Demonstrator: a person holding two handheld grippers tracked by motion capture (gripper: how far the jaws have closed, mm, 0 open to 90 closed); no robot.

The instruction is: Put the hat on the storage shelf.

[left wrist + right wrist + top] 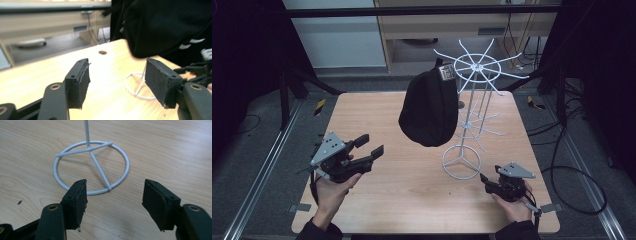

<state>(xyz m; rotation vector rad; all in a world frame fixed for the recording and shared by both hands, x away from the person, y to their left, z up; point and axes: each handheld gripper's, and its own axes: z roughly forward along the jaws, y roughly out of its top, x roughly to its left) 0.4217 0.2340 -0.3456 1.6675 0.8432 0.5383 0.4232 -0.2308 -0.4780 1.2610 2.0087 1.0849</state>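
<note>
Black cap (428,107) hanging from an upper hook of the white wire display rack (469,117), well above the wooden table (377,112), crown drooping toward the near left. Left gripper (371,145) off to the cap's left, lifted clear of the board, jaws wide apart and holding nothing; same in the left gripper view, pads (82,80) spread with the cap (170,25) ahead and to the right. Right gripper (484,179) low by the rack's ring base (91,167), jaws likewise wide and empty, not touching the wire.

Likely trouble: a light, top-heavy rack with 1 soft weight hung on 1 side. A knock against the base ring or stem could tip it toward the cap side. A brush against the cap could spin the upper wheel, swing the cap, or slip it off its hook. Thin prongs could also snag a jaw or cable.

Pale wood-grain tabletop, a small round hole near the far edge, a few dark specks. Dim room, grey floor with metal rails, loose cables at right, light cabinet behind.
</note>
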